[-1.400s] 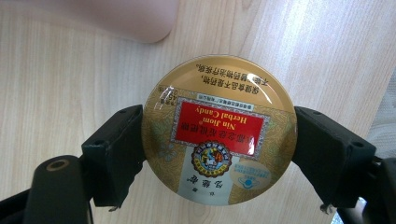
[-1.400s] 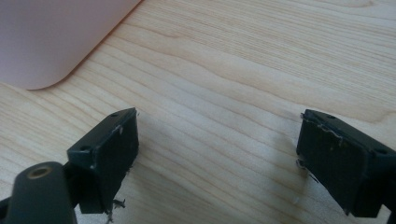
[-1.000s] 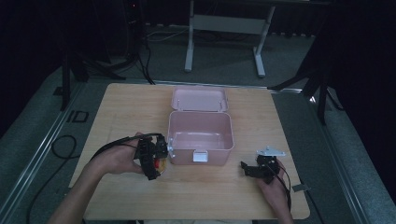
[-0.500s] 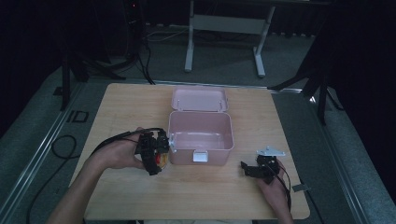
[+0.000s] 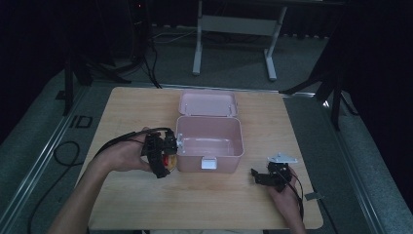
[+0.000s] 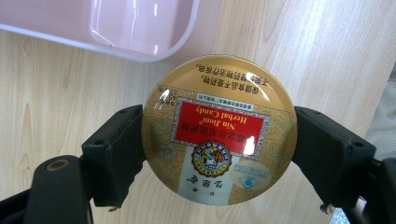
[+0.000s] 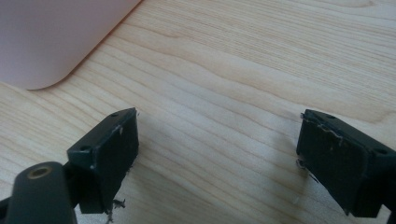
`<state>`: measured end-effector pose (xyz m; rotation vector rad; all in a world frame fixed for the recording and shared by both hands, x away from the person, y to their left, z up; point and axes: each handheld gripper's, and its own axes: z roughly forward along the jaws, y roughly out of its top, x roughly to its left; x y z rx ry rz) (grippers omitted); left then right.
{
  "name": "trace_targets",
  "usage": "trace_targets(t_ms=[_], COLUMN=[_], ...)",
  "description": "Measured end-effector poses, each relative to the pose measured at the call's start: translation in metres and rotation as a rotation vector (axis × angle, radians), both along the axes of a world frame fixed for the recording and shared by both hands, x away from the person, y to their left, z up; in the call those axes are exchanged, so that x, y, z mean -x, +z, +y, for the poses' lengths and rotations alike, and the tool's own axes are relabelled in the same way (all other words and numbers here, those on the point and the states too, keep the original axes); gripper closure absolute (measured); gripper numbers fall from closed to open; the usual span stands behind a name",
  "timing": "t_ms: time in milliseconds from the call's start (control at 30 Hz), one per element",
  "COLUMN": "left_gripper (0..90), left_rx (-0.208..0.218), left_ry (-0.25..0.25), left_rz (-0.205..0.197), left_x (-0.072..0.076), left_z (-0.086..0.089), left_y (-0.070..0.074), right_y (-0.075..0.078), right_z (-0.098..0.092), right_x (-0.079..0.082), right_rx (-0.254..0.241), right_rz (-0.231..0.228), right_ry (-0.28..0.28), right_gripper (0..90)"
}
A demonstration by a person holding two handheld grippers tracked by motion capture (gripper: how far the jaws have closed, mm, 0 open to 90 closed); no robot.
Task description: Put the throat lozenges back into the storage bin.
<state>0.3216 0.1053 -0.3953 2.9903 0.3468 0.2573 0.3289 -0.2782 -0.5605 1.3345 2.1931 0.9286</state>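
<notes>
A round gold candy tin (image 6: pixel 219 128) with a red label is clamped between the jaws of my left gripper (image 6: pixel 218 149). In the high view the left gripper (image 5: pixel 163 153) holds the tin (image 5: pixel 167 161) just off the left wall of the open pink box (image 5: pixel 209 145), low over the table. The box's lid (image 5: pixel 208 103) lies folded back behind it. My right gripper (image 5: pixel 265 176) rests near the table's front right, open with nothing between its fingers (image 7: pixel 112 154), beside a corner of the box (image 7: pixel 51 37).
The wooden table (image 5: pixel 122 112) has bare surface left, right and in front of the box. Cables trail from both grippers. A metal stand (image 5: pixel 234 29) and dark floor lie beyond the far edge.
My left gripper with the tin has shifted slightly right, closer to the box's left wall. The right gripper has stayed put.
</notes>
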Motion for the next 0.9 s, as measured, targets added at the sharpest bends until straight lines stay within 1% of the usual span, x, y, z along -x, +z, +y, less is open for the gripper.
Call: trace_targets(t_ms=[67, 300, 367, 467, 533, 600, 667, 733, 833, 900], left_gripper=[20.8, 20.7, 20.7, 20.8, 20.8, 20.8, 20.7, 20.8, 20.7, 20.8], left_rx=[0.010, 0.006, 0.014, 0.004, 0.007, -0.009, -0.007, 0.007, 0.002, 0.007], left_ry=[-0.002, -0.006, -0.006, -0.007, -0.008, -0.013, -0.012, -0.010, -0.009, -0.011], left_rz=[-0.001, -0.011, -0.006, -0.010, -0.010, -0.013, -0.010, -0.004, -0.005, -0.009], left_x=[-0.001, -0.005, -0.006, -0.009, -0.010, -0.012, -0.014, -0.017, -0.020, -0.022], left_z=[-0.001, -0.005, -0.006, -0.008, -0.010, -0.013, -0.015, -0.017, -0.021, -0.024], left_y=[0.004, 0.011, 0.012, 0.013, 0.014, 0.016, 0.017, 0.019, 0.020, 0.021], right_y=[0.000, 0.000, 0.000, 0.000, 0.000, 0.000, 0.000, 0.000, 0.000, 0.000], right_z=[0.000, 0.000, 0.000, 0.000, 0.000, 0.000, 0.000, 0.000, 0.000, 0.000], right_x=[0.000, 0.000, 0.000, 0.000, 0.000, 0.000, 0.000, 0.000, 0.000, 0.000], right_rx=[0.001, 0.001, 0.002, 0.002, 0.002, 0.002, 0.002, 0.002, 0.002, 0.002], right_rz=[0.001, 0.001, -0.001, -0.001, -0.001, -0.001, -0.001, -0.001, -0.001, -0.001], right_ry=[0.000, 0.001, 0.002, 0.002, 0.002, 0.002, 0.002, 0.002, 0.001, 0.001], right_gripper=[12.7, 12.6, 12.7, 12.7, 12.6, 12.7, 12.7, 12.7, 12.7, 12.7])
